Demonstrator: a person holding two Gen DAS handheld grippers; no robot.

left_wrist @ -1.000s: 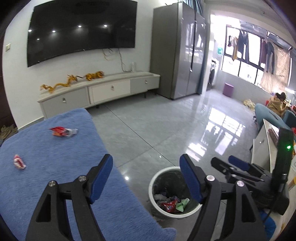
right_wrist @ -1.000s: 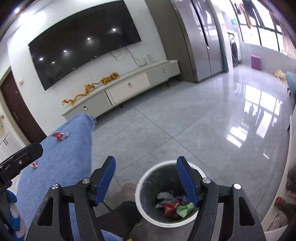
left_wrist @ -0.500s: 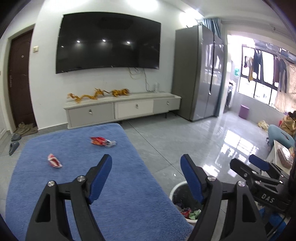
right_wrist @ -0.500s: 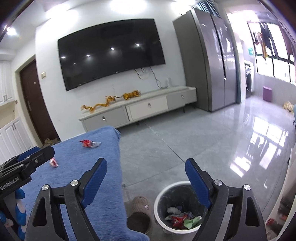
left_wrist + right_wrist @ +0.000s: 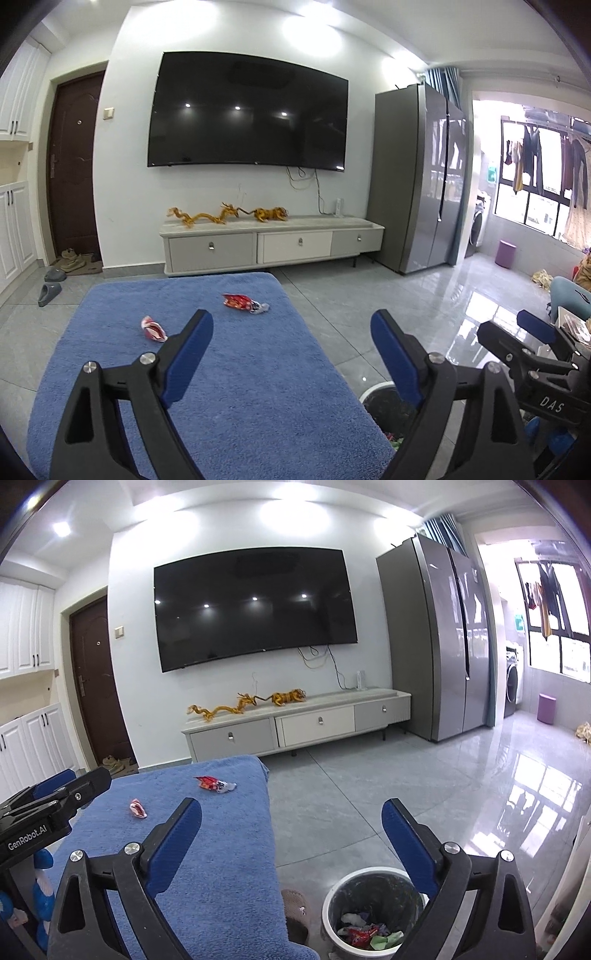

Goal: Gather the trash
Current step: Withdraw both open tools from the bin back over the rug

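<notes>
Two pieces of trash lie on the blue cloth-covered table (image 5: 240,369): a red and silver wrapper (image 5: 243,302) near the far edge and a small red and white wrapper (image 5: 153,328) to its left. They also show in the right wrist view, the red and silver wrapper (image 5: 214,784) and the small wrapper (image 5: 138,808). My left gripper (image 5: 291,332) is open and empty above the table. My right gripper (image 5: 291,819) is open and empty over the table's right edge. The white trash bin (image 5: 373,912) holds several pieces of trash on the floor at the right.
A TV cabinet (image 5: 273,243) with golden dragon figures stands under the wall TV. A grey fridge (image 5: 417,177) is at the right. A slippered foot (image 5: 295,912) is between table and bin. Slippers (image 5: 50,291) lie by the door.
Both grippers have tilted up from looking down at the bin to looking across the table at the TV wall. Both stayed open and empty.
</notes>
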